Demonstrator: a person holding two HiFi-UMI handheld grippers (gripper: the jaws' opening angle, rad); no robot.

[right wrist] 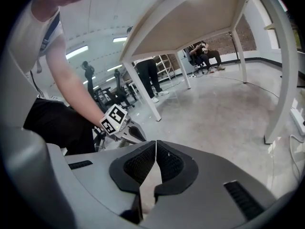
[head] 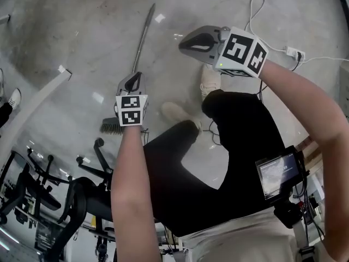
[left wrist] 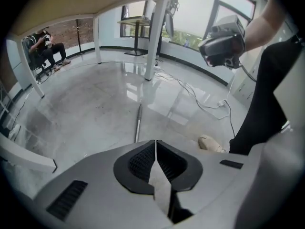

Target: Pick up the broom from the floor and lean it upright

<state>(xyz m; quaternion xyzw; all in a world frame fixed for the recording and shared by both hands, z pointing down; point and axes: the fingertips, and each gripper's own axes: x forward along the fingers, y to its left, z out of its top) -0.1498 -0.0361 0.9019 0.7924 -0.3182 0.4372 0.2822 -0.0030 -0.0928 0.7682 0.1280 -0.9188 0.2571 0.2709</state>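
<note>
Broom (head: 143, 37) flat on floor (head: 65, 31), handle pointing away, brush end nearest person. Left gripper (head: 134, 77) directly over handle, jaws pressed together, empty. Right gripper (head: 184, 43) farther off, likewise closed, empty.

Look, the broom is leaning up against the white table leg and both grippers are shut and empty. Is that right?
Not quite. The broom isn't leaning on anything; it lies flat on the floor, as the head view shows. The left gripper and the right gripper are indeed both shut and empty.
</note>
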